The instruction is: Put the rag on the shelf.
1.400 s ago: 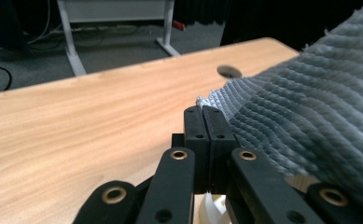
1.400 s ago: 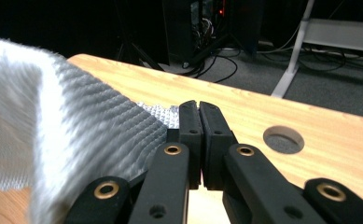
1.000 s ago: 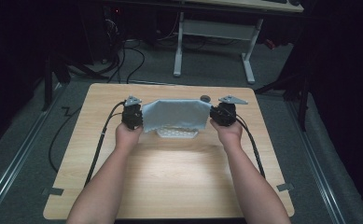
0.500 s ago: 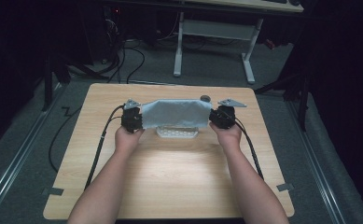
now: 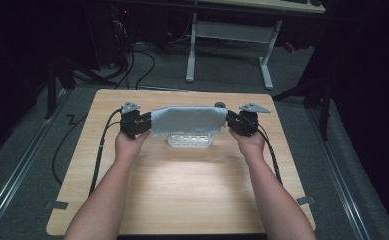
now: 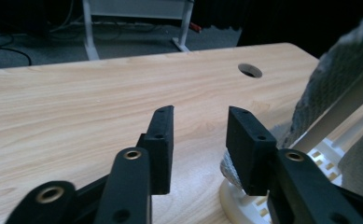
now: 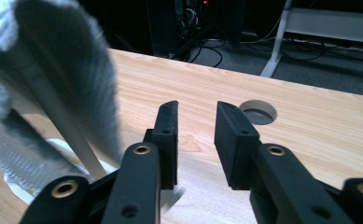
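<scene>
A light blue cloth [image 5: 188, 120] hangs over a white rack [image 5: 189, 141] on the far half of the wooden table [image 5: 192, 185]. My left gripper [image 5: 144, 125] is at the cloth's left end and my right gripper [image 5: 232, 121] at its right end. Both pairs of jaws have just been opening and have nothing between them. In the left gripper view the open jaws [image 6: 201, 114] point across bare wood, with the cloth [image 6: 338, 70] and a rack bar [image 6: 328, 121] to the right. In the right gripper view the open jaws [image 7: 197, 108] stand beside the cloth [image 7: 72, 60], which is at the left.
A round cable hole [image 5: 219, 105] sits near the table's far edge, just behind the cloth. Beyond the table are the white legs of a desk [image 5: 192, 50] and cables on the dark floor. Each gripper's cable trails back along the table's sides.
Both grippers held the cloth's ends stretched between them; now their jaws are apart and the cloth rests draped on the rack. The left hand has drawn slightly away.
</scene>
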A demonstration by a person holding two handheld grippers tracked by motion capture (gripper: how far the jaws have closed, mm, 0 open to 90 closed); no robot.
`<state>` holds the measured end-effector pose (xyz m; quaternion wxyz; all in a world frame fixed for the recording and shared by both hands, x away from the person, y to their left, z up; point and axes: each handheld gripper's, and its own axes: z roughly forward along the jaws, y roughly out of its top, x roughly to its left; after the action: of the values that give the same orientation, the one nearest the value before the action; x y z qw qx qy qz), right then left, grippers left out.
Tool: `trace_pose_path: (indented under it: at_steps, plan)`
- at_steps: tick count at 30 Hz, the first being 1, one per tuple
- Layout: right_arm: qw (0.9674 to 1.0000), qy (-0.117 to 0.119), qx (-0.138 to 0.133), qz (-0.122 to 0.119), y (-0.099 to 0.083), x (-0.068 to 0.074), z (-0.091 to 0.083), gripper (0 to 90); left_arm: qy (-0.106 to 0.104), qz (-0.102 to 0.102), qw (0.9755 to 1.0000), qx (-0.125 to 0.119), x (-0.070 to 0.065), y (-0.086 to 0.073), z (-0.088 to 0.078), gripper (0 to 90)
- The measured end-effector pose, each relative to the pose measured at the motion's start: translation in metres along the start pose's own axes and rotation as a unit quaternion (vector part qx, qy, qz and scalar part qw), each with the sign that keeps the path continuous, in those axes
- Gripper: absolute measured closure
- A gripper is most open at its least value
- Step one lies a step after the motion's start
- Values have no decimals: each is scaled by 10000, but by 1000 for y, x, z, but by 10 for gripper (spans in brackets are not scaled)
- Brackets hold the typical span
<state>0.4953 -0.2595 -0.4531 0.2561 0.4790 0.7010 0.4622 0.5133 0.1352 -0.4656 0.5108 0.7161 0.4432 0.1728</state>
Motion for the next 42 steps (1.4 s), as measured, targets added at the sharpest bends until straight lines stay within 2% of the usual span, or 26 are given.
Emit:
trace_pose_path:
  at_steps: [10, 11, 15, 22, 24, 28, 32, 38, 42]
  plan:
    - [9996, -134, 20, -263, 2, -1, -14, 644, 150, -125, 9998, -34, 10, -5, -17, 550]
    - [9992, -162, 7, -358, 1, 0, -18, 635, 157, -138, 9998, -49, 11, -7, -19, 542]
    - [9987, -224, -87, -454, 0, 1, -25, 623, 163, -169, 9997, -38, 14, -10, -27, 534]
    - [9990, -249, -4, -367, -8, -3, -34, 595, 203, -90, 9997, -32, 13, -17, -36, 517]
    - [9987, -260, -165, -406, -13, -4, -41, 585, 220, -54, 9997, -29, 12, -21, -41, 522]
    - [9985, -247, 4, -483, -17, -3, -46, 561, 274, 50, 9996, -51, 10, -26, -47, 521]
    - [9983, -229, -120, -515, -21, 1, -54, 548, 276, 89, 9996, -2, 7, -30, -54, 511]
    - [9978, -185, 29, -629, -25, 9, -66, 511, 232, 178, 9996, -46, -4, -41, -68, 494]
    - [9976, -86, -106, -674, -29, 15, -75, 500, 205, 240, 9995, 20, -10, -51, -75, 487]
